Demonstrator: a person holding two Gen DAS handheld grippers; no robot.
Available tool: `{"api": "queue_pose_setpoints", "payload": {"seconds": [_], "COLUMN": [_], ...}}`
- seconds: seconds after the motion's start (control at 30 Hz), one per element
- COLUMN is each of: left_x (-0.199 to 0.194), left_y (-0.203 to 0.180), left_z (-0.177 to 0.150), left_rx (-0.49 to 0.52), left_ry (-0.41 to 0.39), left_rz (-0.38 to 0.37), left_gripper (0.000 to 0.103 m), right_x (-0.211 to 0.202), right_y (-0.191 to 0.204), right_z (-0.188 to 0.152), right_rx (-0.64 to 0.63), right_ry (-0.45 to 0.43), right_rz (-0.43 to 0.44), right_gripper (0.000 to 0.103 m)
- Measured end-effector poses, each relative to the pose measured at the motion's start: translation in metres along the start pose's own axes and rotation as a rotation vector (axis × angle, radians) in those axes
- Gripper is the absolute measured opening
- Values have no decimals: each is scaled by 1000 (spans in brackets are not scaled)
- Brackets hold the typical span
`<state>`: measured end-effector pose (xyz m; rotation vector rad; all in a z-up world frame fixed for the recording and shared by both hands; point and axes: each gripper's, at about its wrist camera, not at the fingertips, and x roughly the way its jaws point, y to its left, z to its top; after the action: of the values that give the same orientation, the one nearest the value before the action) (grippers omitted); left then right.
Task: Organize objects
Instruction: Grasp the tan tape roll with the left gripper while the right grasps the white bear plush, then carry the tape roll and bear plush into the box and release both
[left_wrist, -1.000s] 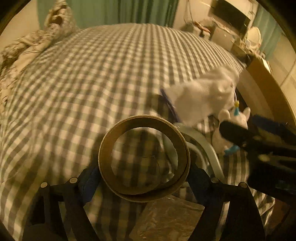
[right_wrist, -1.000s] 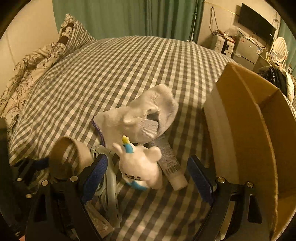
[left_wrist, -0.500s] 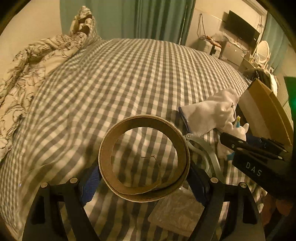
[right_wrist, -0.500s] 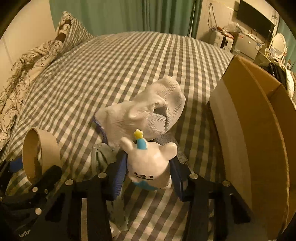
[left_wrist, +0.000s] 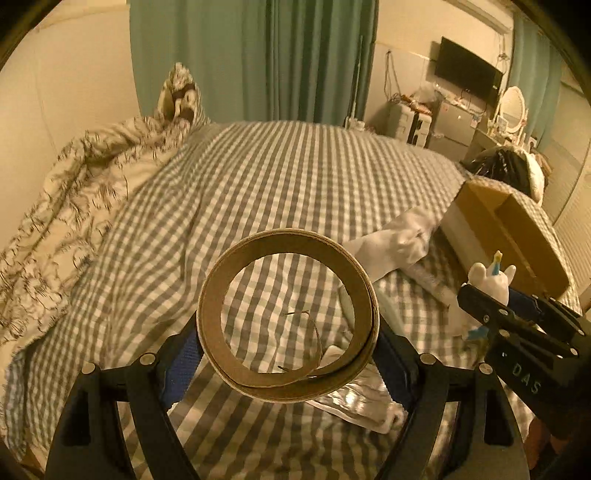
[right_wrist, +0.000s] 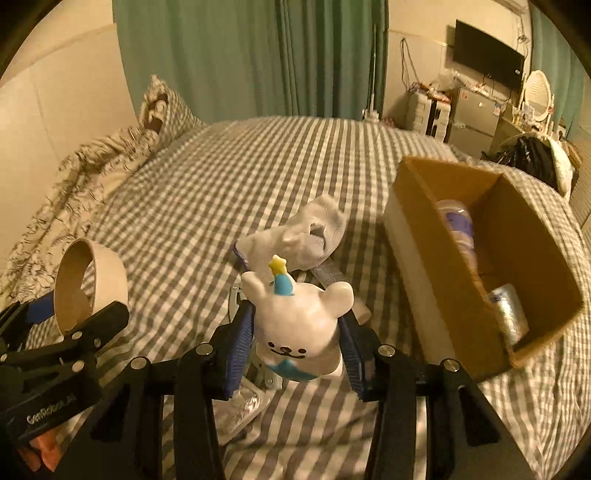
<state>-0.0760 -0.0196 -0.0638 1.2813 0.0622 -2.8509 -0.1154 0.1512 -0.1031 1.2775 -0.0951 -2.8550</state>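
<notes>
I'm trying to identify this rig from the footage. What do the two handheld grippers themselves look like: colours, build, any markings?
Both are matte black angular frames with round silver screw heads. The left gripper and the right gripper each have two fingers lined with ribbed blue pads. Seen side on, the right one bears white "DAS" lettering and the left one "GenRobot.AI". No cables or sleeves are visible.

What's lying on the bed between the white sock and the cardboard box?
Nothing: in the right wrist view, only bare checked bedsheet separates the white sock from the cardboard box.
</notes>
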Motion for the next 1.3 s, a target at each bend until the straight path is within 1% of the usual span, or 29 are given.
{"api": "queue_pose_setpoints", "payload": {"seconds": [0.07,0.17,0.27,0.43,0.6,0.7,0.83,0.9,1.0,1.2,1.3], "left_x": [-8,-29,-43,-57,-56,-52,-40,-30,-8,27,43], "left_y": [-2,-18,-36,-84,-143,-173,-213,-229,-249,-274,-280], "left_z": [4,14,25,47,70,81,89,91,94,90,87], "left_rx": [8,33,62,130,192,219,277,296,326,378,382], "left_ry": [-20,-56,-81,-115,-122,-123,-121,-103,-74,-33,-10], "left_rz": [-9,-35,-75,-155,-222,-252,-288,-304,-306,-298,-312], "left_gripper": [85,85,85,85,85,85,85,85,85,85,86], "right_x": [-20,-45,-70,-105,-131,-139,-137,-131,-113,-75,-59], "right_y": [-6,-13,-23,-59,-105,-132,-166,-180,-199,-225,-233], "right_z": [1,5,12,32,56,66,74,74,72,63,58], "right_rx": [16,40,41,76,114,126,145,154,168,211,231], "right_ry": [-31,-71,-107,-174,-236,-248,-241,-230,-204,-146,-122], "right_rz": [8,27,15,-15,-53,-91,-135,-141,-144,-143,-139], "right_gripper": [44,44,44,44,44,44,44,44,44,44,44]}}
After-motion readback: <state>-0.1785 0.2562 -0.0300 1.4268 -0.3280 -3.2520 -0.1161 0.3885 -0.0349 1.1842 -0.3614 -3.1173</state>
